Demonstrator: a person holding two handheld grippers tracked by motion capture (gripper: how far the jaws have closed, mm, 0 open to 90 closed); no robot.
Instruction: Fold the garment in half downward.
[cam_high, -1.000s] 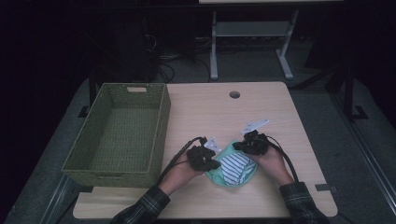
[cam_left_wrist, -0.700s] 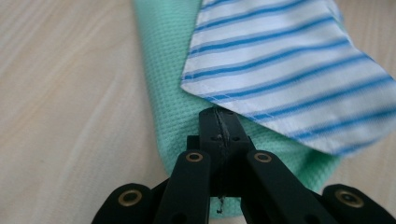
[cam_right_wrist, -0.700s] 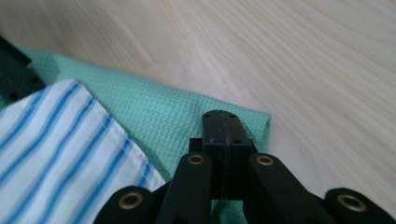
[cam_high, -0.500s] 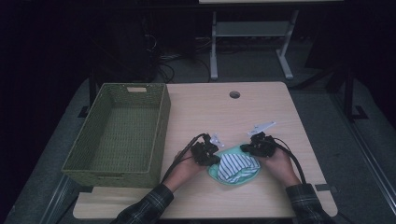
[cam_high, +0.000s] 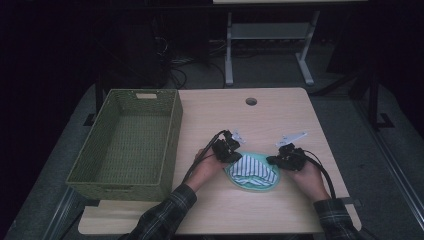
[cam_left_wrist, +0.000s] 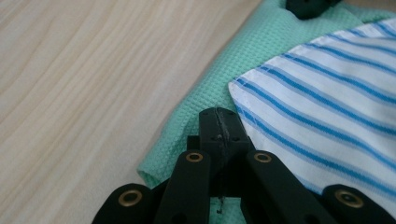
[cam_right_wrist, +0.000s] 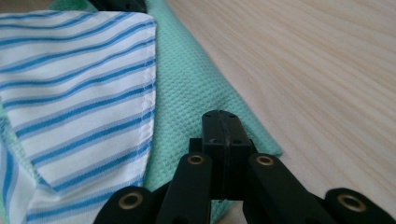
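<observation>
Far left, overhanging the tabletop's left edge: green basket (cam_high: 125, 142), with bare wood between its right wall and the cloths. Near the front edge, about mid-width: left gripper (cam_high: 231, 152), jaws pressed fully together, tips resting on the green cloth (cam_left_wrist: 201, 107) at its left rim; whether any fabric is pinched cannot be told. On top of the green cloth: striped cloth (cam_high: 256, 170), its corner just beside the left jaws in the left gripper view. At the bundle's right rim: right gripper (cam_high: 276, 161), jaws likewise pressed together over green weave near the fold. Striped hem just left of those jaws in the right gripper view. Beyond: open wood toward the back edge, the cable hole (cam_high: 251, 101), and the right edge.
</observation>
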